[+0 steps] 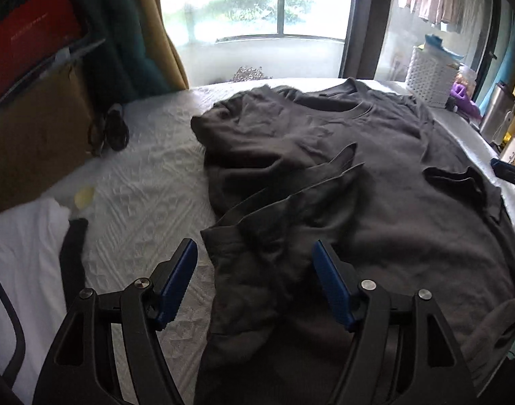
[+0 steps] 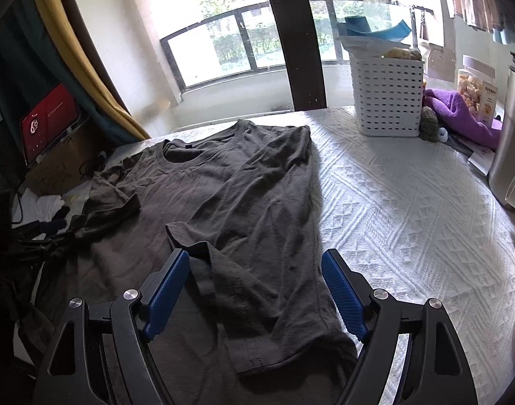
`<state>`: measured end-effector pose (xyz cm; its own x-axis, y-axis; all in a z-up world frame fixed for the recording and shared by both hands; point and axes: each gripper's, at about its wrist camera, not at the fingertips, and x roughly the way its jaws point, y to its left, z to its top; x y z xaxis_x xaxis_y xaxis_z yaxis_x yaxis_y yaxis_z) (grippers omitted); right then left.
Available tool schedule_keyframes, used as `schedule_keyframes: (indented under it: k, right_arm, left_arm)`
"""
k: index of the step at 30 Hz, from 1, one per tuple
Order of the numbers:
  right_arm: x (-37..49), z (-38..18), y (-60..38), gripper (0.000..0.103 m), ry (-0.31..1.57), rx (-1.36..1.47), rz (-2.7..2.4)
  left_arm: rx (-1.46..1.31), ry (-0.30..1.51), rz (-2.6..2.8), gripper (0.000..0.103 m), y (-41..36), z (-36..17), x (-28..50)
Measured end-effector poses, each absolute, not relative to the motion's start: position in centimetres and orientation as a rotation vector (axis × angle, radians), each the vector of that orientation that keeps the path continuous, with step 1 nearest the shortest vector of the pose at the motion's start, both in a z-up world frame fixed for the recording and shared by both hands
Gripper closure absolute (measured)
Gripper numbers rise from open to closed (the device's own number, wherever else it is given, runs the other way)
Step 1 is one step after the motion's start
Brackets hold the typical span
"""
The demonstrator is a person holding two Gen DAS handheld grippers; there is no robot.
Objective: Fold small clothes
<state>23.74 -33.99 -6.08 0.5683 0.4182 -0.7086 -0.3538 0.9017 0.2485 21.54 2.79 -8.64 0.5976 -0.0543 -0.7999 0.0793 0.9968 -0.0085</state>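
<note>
White quilted bedding covers the bed on which the scene is set, with a large window behind it. Dark grey T-shirt lies spread on the bedding, neckline toward the window; its side panels and sleeves are turned inward over the body, leaving raised creases.

Left gripper: the fingers stand apart, released, above the crumpled lower-left edge of the shirt. Cloth lies between the blue pads, but they do not press on it.

Right gripper: the fingers are likewise spread wide and released, hovering over the folded-in right side near the hem. The shirt fabric passes beneath and between them without being gripped. In the left wrist view, a dark blue part of this gripper shows at the right edge of the frame.

Surroundings: a white perforated basket stands on the far right corner of the bed, with a purple cloth just beside it and a jar behind that. At the left, a cardboard box carries a red-lit screen, next to yellow and teal curtains. White fabric with a black strap lies near the left gripper.
</note>
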Motion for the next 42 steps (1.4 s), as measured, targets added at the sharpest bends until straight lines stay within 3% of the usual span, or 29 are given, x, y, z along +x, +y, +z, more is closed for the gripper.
schedule_keyframes:
  k: [3,4,6,8,11,21,29,31,33,34,42]
  right_arm:
    - [23.5,-5.8,-33.8,0.021,0.851,0.077,0.449]
    - [23.3,-5.7,-33.8,0.021,0.851,0.075,0.447]
    - [23.1,-5.6,-33.8,0.021,0.852,0.071,0.441]
    - [22.9,-5.6,-33.8,0.021,0.852,0.071,0.437]
    - [22.7,-5.5,-33.7,0.021,0.853,0.066,0.435]
    - [22.2,-5.1,-32.9,0.021,0.849,0.050,0.447]
    - [21.7,-5.0,-32.4,0.021,0.851,0.038,0.461]
    - [21.7,-5.1,-32.6,0.021,0.853,0.038,0.455]
    - [21.7,-5.2,-32.8,0.021,0.857,0.041,0.448]
    - [21.7,-5.3,-32.9,0.021,0.860,0.041,0.444]
    - [21.6,-5.8,-31.7,0.021,0.864,-0.019,0.438]
  left_arm:
    - [-0.002,0.879,-0.120,0.037,2.9,-8.5,21.4]
    - [-0.012,0.870,-0.125,0.044,2.9,-8.5,21.4]
    - [-0.018,0.879,-0.117,0.073,3.0,-8.4,21.6]
    - [-0.030,0.857,-0.117,0.089,3.0,-8.0,21.4]
    - [-0.056,0.833,-0.108,0.100,3.3,-7.6,20.9]
    - [-0.034,0.788,-0.239,0.101,0.9,-5.3,17.5]
    - [0.052,0.944,-0.311,0.099,-2.6,-7.5,16.9]
    - [0.009,0.906,-0.304,0.085,-1.8,-6.5,16.4]
    - [-0.009,0.847,-0.287,0.044,-1.0,-5.0,15.9]
    - [-0.012,0.827,-0.277,0.039,-0.8,-4.7,15.7]
    - [0.023,0.863,-0.245,0.039,0.1,-7.1,17.8]
